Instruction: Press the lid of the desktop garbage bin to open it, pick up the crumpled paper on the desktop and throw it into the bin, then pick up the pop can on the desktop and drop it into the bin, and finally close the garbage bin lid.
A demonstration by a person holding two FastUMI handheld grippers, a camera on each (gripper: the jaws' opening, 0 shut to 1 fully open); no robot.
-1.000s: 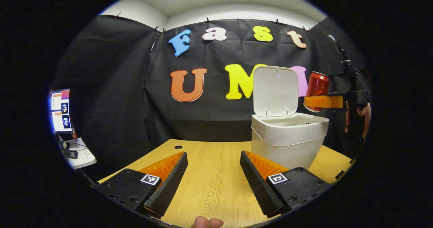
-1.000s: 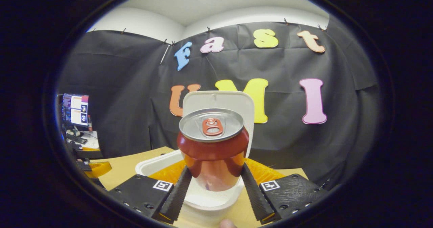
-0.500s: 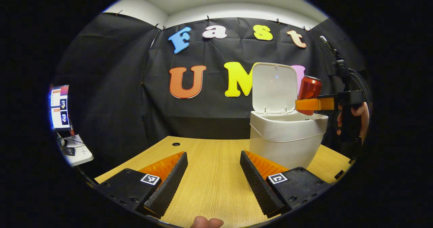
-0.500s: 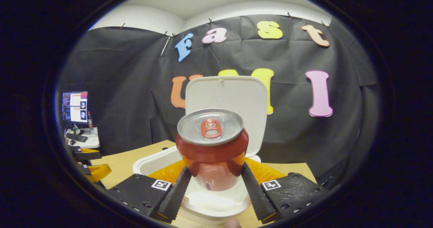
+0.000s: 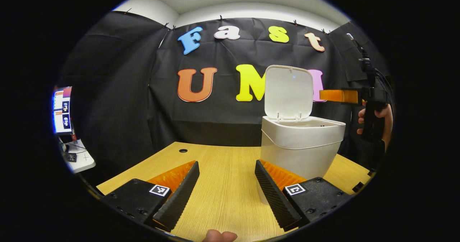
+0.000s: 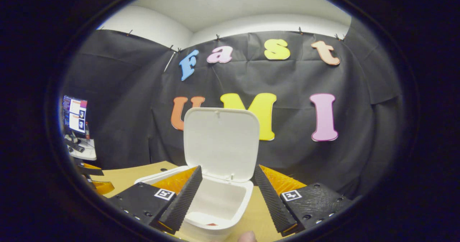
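My right tongs hang open and empty above the bin, its lid upright. My left tongs sit open beside the bin, over the table.

Light wood-grain bench, small round hole near its far-left edge, white garbage bin standing on it, lid raised

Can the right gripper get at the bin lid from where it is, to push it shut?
Probably yes. The right gripper is open and holds nothing, and hangs above the bin. The lid stands upright just ahead of its fingers, with nothing between.
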